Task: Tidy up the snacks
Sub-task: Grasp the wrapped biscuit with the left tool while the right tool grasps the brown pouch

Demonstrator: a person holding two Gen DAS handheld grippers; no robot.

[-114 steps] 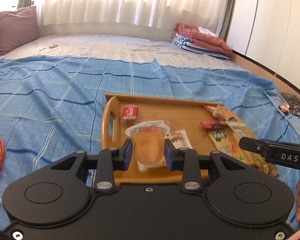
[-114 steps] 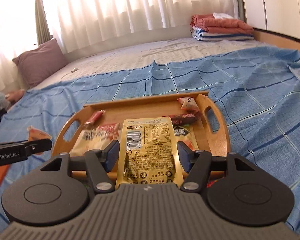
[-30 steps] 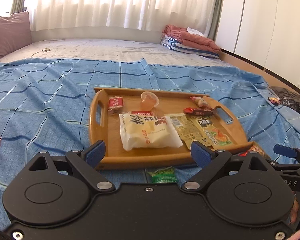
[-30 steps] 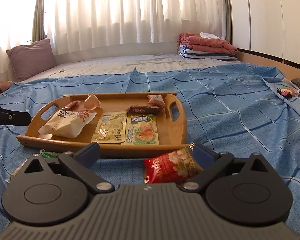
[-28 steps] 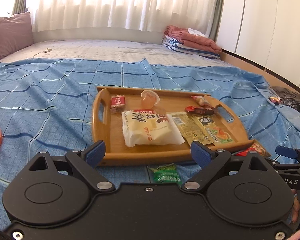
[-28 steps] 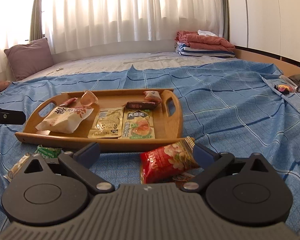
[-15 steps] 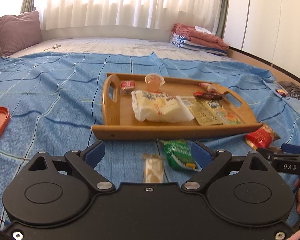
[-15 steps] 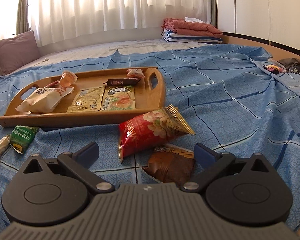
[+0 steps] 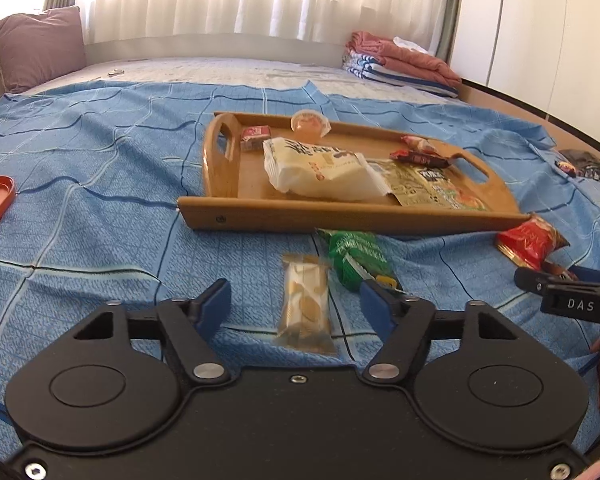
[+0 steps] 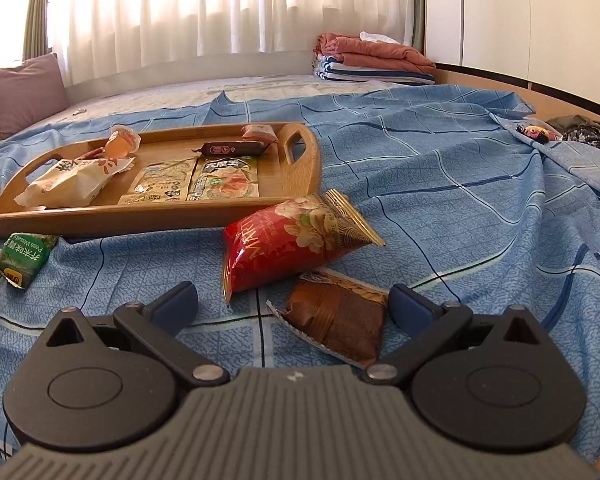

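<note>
Best squared the left gripper (image 9: 294, 306), jaws just narrowing yet apparently clear of the clear-wrapped pale biscuit bar (image 9: 305, 304), while the right gripper (image 10: 294, 306) gaped over the brown cake packet (image 10: 336, 322).

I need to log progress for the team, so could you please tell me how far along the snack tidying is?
Mostly done: seven snacks already lie on the wooden tray. In hand: nothing gripped yet; the left hand-held gripper, jaws just narrowing, straddles the clear biscuit pack, and the right hand-held gripper is open around the brown cake. Left over: also the green pea packet and red packet.
</note>
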